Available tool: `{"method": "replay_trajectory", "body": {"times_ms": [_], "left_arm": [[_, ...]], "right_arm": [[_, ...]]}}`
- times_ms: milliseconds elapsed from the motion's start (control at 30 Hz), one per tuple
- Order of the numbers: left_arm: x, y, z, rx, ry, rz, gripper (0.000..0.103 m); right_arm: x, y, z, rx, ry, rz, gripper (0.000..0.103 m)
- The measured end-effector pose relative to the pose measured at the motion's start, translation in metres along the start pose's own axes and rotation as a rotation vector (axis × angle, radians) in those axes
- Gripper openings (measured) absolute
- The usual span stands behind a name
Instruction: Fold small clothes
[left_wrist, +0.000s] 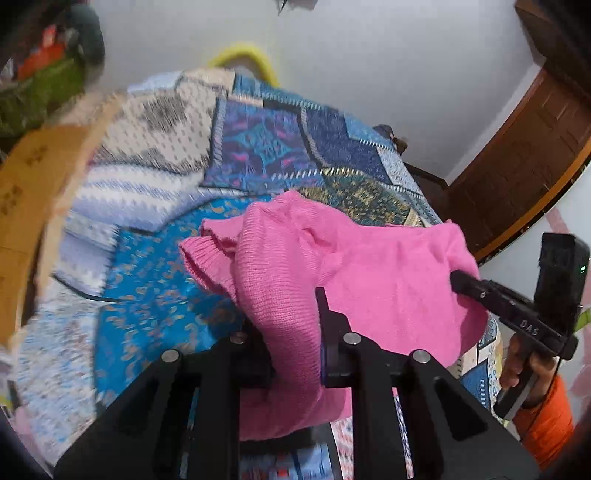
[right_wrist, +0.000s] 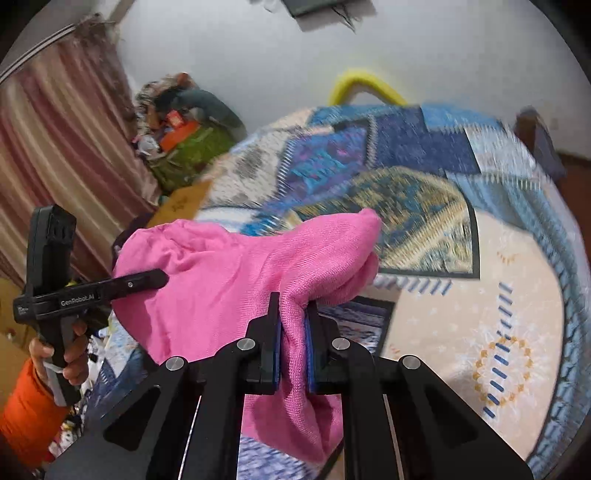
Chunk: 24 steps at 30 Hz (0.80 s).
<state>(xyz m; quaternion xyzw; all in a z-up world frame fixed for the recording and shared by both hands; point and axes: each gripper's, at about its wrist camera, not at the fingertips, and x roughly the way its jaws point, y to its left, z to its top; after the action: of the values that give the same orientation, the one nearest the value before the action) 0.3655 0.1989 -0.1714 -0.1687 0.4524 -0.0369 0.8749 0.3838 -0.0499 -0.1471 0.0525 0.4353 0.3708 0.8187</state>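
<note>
Our small pink knitted garment (left_wrist: 369, 266) hangs bunched between the two tools at the centre of both views, lifted above the patchwork bedspread in blues and cream (left_wrist: 155, 266). The left gripper (left_wrist: 295, 332) is clamped on a fold of the knit — so is the right gripper (right_wrist: 293, 325), its blue pads pressed against the cloth. To do this step well, we judge we should draw the two grips apart until the held edge runs straight, then lower the garment flat before any fold; the ribbed cuff (left_wrist: 207, 258) at left of the left view looks doubled under and wants shaking loose. The bed offers open room toward the lower right of the right view. A tan cardboard box (left_wrist: 33, 206) crowds the left edge — best kept clear of.
</note>
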Motion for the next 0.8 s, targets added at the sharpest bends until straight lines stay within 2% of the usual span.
{"method": "replay_trajectory", "body": {"times_ms": [200,400,567,800], "left_arm": [[-0.076,-0.011,-0.015,0.032,-0.085,0.042,0.017],[-0.121,-0.001,-0.034,0.012,-0.113,0.059,0.017],[-0.118,0.020,-0.060,-0.002,-0.062,0.070,0.017],[-0.073,0.051,-0.095,-0.046,0.051,0.068,0.017]], "right_arm": [[-0.036,0.048,0.005,-0.075,-0.055,0.056,0.009],[-0.055,0.086,-0.006,-0.112,-0.079,0.090,0.009],[-0.045,0.105,-0.026,-0.124,-0.037,0.103,0.009],[-0.004,0.104,-0.058,-0.142,0.066,0.046,0.009]]}}
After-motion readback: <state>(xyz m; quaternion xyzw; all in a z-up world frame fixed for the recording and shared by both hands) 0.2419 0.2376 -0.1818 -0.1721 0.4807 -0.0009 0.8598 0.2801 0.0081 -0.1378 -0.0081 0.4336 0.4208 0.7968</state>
